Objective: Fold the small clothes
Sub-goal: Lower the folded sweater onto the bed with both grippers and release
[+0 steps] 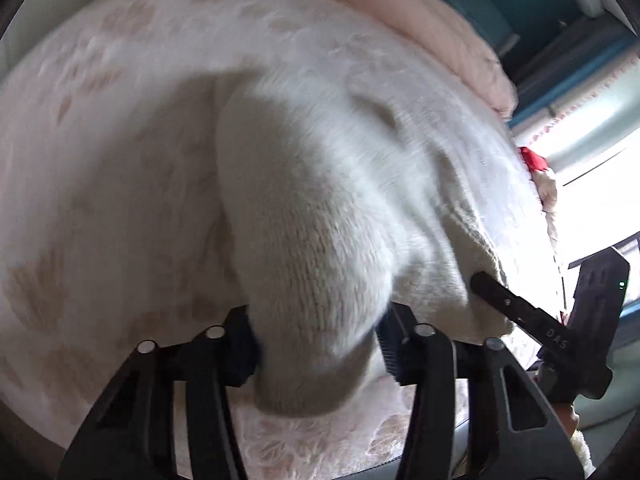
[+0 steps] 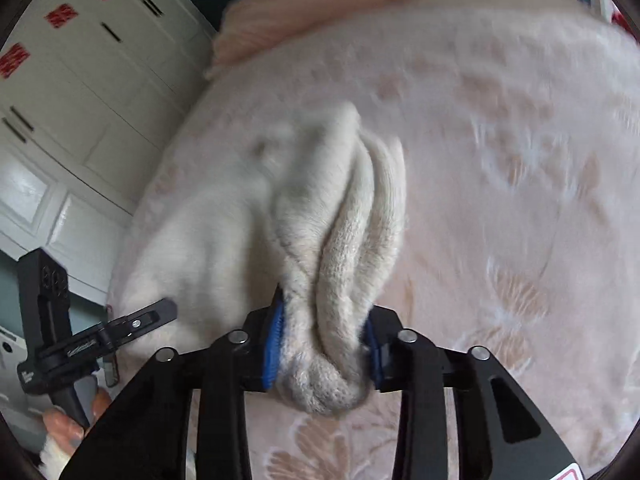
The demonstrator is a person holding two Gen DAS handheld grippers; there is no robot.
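Note:
A small cream knitted garment (image 1: 320, 208) hangs between both grippers above a pale floral bedspread (image 1: 100, 140). My left gripper (image 1: 320, 344) is shut on one bunched end of it. My right gripper (image 2: 322, 352) is shut on the other end, where the knit (image 2: 340, 240) is gathered in thick folds between the blue pads (image 2: 274, 352). The right gripper also shows at the right of the left wrist view (image 1: 520, 312), and the left gripper at the left of the right wrist view (image 2: 120, 328). The image is motion-blurred.
The bedspread (image 2: 520, 160) fills most of both views. A folded pink blanket (image 1: 440, 28) lies along its far edge. White cupboard doors with red stickers (image 2: 80, 80) stand at the left. A bright window (image 1: 600, 160) lies to the right.

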